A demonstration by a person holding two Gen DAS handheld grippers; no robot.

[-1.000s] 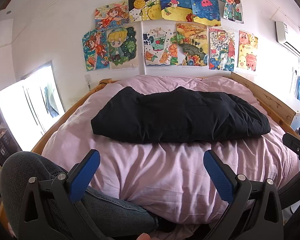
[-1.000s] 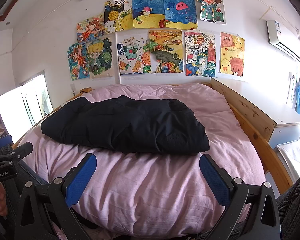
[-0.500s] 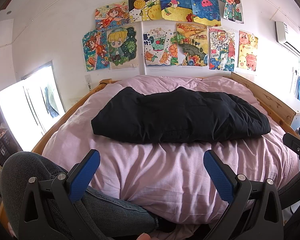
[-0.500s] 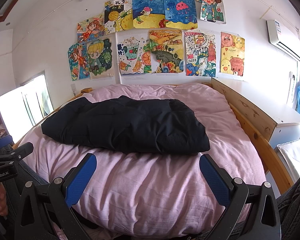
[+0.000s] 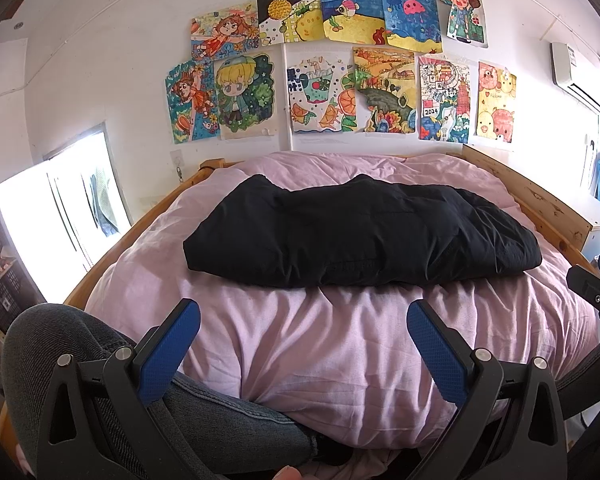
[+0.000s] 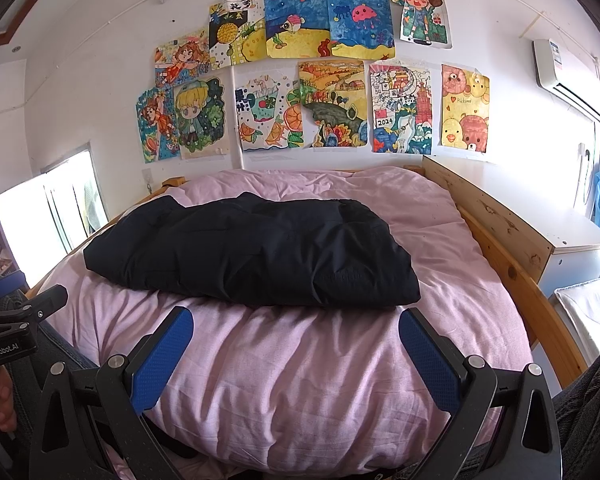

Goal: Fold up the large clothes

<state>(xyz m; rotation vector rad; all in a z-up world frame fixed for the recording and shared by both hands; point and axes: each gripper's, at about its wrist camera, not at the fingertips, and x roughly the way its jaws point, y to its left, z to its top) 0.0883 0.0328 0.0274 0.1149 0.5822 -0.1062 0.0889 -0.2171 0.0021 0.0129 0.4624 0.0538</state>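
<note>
Black padded garment (image 5: 360, 236) lies folded into a long bundle across the middle of the bed (image 5: 340, 340), resting on the pink duvet (image 6: 320, 380) — at 12 o'clock from both sets of tongs. Left tongs (image 5: 303, 336) hover low at the foot of the bed with blue pads wide apart, gripping nothing, above a denim-clad knee (image 5: 72, 344) at 8 o'clock. Right tongs (image 6: 296, 340) are likewise spread and empty, well short of the garment. Wooden bed frame (image 6: 496, 236) runs along 2 o'clock — colourful drawings (image 6: 332, 108) cover the wall behind.
</note>
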